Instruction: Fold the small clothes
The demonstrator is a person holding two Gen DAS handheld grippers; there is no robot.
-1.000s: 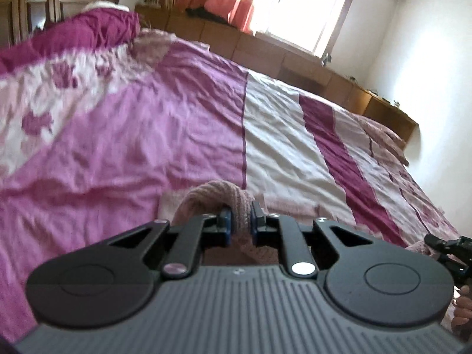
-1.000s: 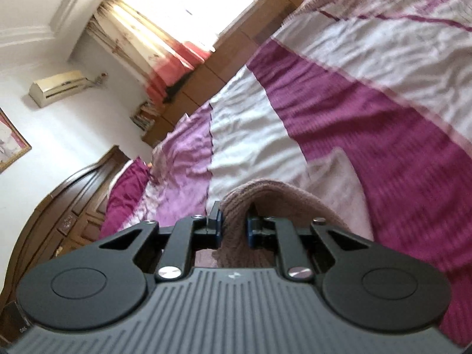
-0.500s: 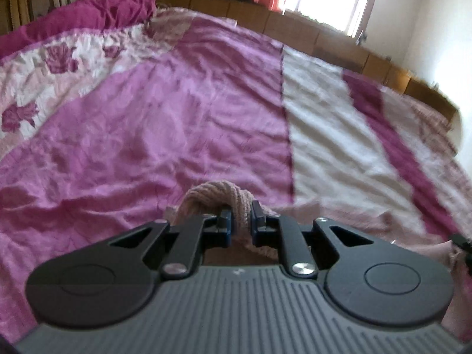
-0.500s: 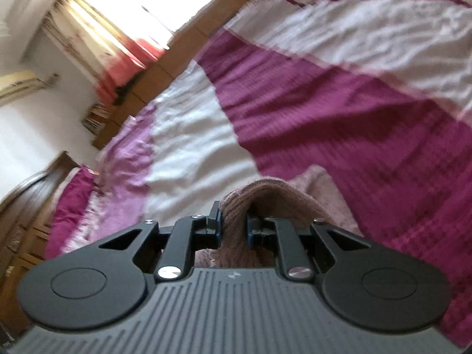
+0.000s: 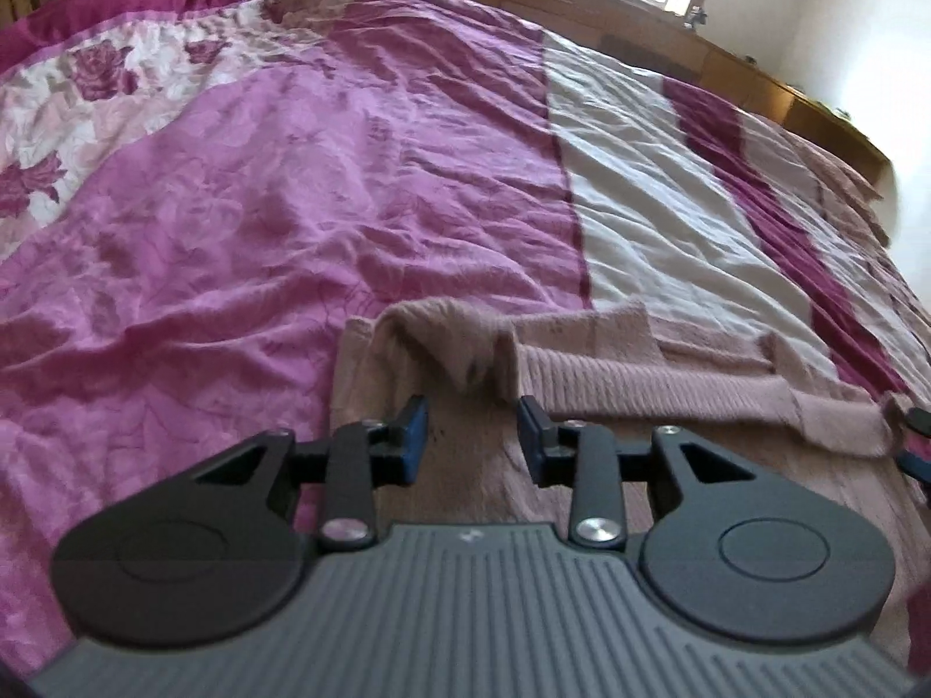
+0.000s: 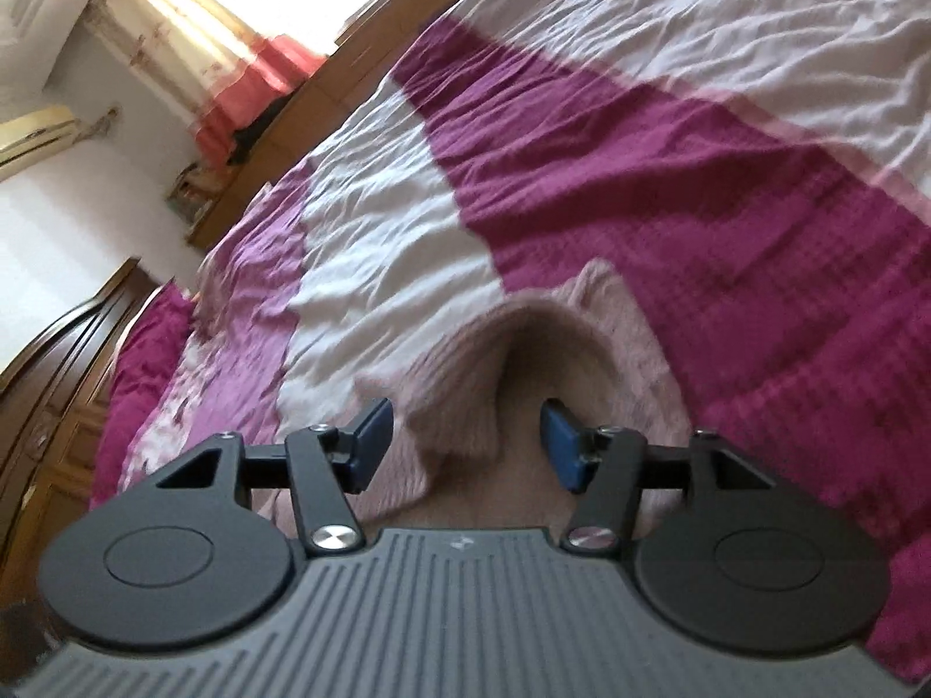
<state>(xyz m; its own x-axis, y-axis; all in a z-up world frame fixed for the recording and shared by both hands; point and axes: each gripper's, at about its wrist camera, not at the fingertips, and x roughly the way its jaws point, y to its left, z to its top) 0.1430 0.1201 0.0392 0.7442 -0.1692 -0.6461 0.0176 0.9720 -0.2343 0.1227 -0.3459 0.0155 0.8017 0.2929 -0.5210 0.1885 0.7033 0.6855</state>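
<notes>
**Knit garment let go on the bed**

On the bed, seen from the left wrist view, a dusty-pink knit garment (image 5: 640, 384) lies across the striped and flowered bedspread (image 5: 291, 203), spanning the purple panel and the cream stripe. The left gripper (image 5: 472, 436) hangs just above the garment's near part, its jaws opening. A bunched, raised corner of the knit (image 5: 465, 349) stands in front of the gap, a little beyond the blue fingers (image 5: 414, 430); neither pad presses on it, so the cloth is released. A ribbed band of the garment runs from that corner toward the frame's right edge, where part of the other gripper shows at the rim.

Over the same bed, from the right wrist view, the right gripper (image 6: 465, 442) also has its jaws opening, wider apart. A folded hump of the pink knit garment (image 6: 523, 349) rises between and just beyond the blue fingers (image 6: 561, 442), untouched by either pad. The garment rests where the cream stripe meets the dark magenta band of the bedspread (image 6: 698, 186). A curtained window (image 6: 192, 17) glows in the background.
</notes>
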